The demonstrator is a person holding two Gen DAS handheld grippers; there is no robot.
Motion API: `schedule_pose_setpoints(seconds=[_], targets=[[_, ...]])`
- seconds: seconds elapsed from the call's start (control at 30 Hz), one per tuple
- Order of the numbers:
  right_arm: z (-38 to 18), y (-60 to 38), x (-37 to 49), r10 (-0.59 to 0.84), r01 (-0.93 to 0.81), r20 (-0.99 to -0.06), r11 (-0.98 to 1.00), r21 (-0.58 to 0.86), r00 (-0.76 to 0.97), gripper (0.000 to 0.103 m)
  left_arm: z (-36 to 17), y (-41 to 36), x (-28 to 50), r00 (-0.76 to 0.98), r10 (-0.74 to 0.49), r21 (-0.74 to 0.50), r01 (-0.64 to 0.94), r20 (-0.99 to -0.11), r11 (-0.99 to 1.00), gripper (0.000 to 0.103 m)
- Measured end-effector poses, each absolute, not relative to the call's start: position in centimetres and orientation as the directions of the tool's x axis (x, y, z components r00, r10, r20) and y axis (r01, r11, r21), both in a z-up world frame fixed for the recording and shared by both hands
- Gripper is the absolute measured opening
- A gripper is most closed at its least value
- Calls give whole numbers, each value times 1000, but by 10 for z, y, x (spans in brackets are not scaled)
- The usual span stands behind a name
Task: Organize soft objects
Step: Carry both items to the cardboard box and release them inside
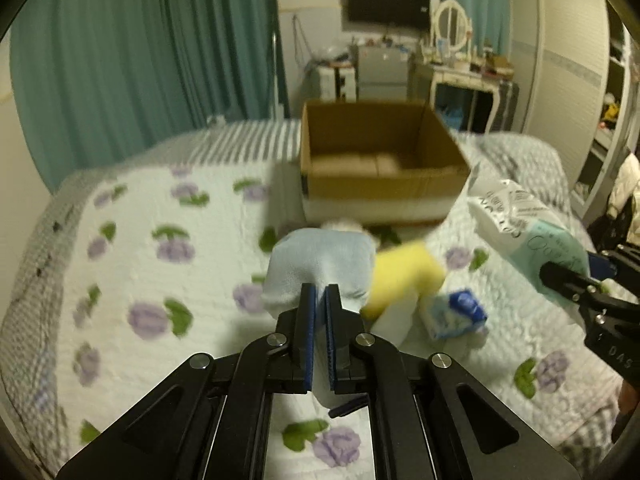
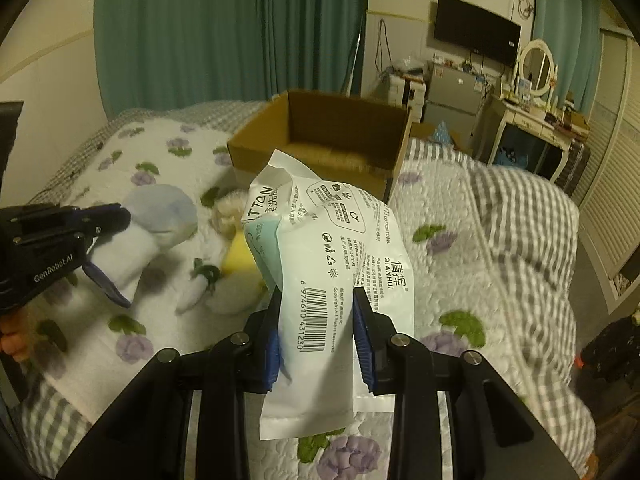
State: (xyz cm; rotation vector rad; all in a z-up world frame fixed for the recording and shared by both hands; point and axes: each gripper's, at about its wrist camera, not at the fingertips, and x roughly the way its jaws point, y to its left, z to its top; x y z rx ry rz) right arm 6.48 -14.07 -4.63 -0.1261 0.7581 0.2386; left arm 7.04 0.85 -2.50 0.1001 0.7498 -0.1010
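Our left gripper (image 1: 319,300) has its jaws clamped on a pale blue cloth (image 1: 320,264), lifted just above the bed (image 1: 140,240). Our right gripper (image 2: 316,320) has its jaws clamped on a towel pack (image 2: 328,248), held up over the quilt. A sponge (image 1: 404,276) lies below, near the box (image 1: 380,152).

A pale blue cloth (image 1: 320,268) is hanging bunched at centre frame. A white cotton towel pack (image 2: 332,264), crumpled, barcode facing out, is standing upright. A yellow sponge (image 1: 404,280) is lying at 3 o'clock of the cloth. The open cardboard box (image 1: 376,152) is sitting at 12 o'clock.
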Motion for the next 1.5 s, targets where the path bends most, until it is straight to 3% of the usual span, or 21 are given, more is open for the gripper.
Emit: schedule_pose_setpoints(seconds=[0.3, 0.5, 0.67, 0.9, 1.07, 1.2, 1.37, 1.43, 1.5], targets=[[35, -134, 109, 167, -261, -575, 962, -83, 801, 30, 46, -8, 123, 811, -73, 90, 152, -580, 984, 4], [58, -129, 177, 205, -281, -550, 958, -57, 810, 30, 58, -23, 185, 829, -73, 123, 168, -554, 978, 4], [42, -120, 239, 208, -281, -574, 959, -40, 792, 30, 39, -35, 233, 818, -82, 122, 183, -570, 976, 4], [-22, -118, 309, 190, -274, -658, 961, -26, 729, 28, -7, -41, 275, 786, -74, 115, 182, -614, 977, 4], [-43, -123, 322, 214, -284, -642, 959, -6, 736, 28, -25, -46, 282, 768, -77, 124, 200, -635, 972, 11], [-40, -133, 315, 237, -278, -622, 960, 32, 747, 51, -19, -49, 274, 775, -91, 120, 212, -626, 970, 11], [-6, -138, 286, 219, -259, -584, 966, 15, 782, 65, 2, -48, 252, 776, -86, 134, 214, -625, 968, 12], [12, -140, 270, 201, -251, -574, 968, -8, 794, 72, 14, -45, 238, 775, -82, 127, 205, -626, 970, 21], [28, -141, 253, 189, -246, -565, 969, -25, 803, 78, 26, -39, 222, 785, -78, 118, 189, -615, 975, 54]])
